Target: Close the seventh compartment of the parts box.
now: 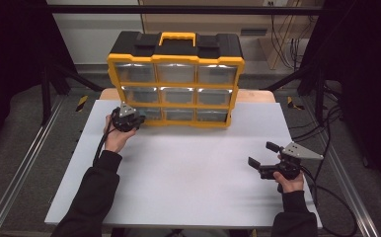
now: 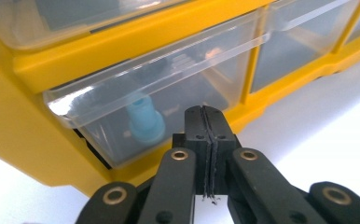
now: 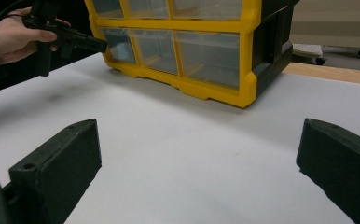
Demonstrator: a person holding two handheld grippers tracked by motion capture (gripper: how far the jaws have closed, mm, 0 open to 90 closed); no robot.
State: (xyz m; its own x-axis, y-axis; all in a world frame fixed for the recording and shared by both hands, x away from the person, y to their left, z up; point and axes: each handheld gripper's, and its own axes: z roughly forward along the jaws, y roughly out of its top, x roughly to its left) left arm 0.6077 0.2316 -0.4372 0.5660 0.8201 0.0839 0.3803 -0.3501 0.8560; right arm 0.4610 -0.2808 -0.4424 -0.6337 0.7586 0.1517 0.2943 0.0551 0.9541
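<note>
The left gripper [image 2: 205, 122] has its two black jaws pressed flat together with nothing held between them; the tips rest against the front lower edge of the bottom-left drawer [image 2: 169, 93], a clear plastic bin pulled slightly out of its slot. Inside that drawer, just behind the transparent front wall, stands a small light-blue plastic fitting [image 2: 144, 122] with a cylindrical neck and a wider base. The drawer belongs to a storage organiser [image 1: 175, 84], a yellow frame with a black rear shell and a yellow carry handle on top, holding three rows of three clear drawers; it stands upright at the far edge of the table [image 1: 188, 168], left of centre. The table surface is smooth, matt and white. The left hand [image 1: 117, 136] holds its gripper at the lower-left corner of the organiser. The right gripper [image 1: 263, 159] sits well apart at the near right of the table, jaws spread wide and empty, pointing left over the bare surface. Nothing stands between it and the organiser.
</note>
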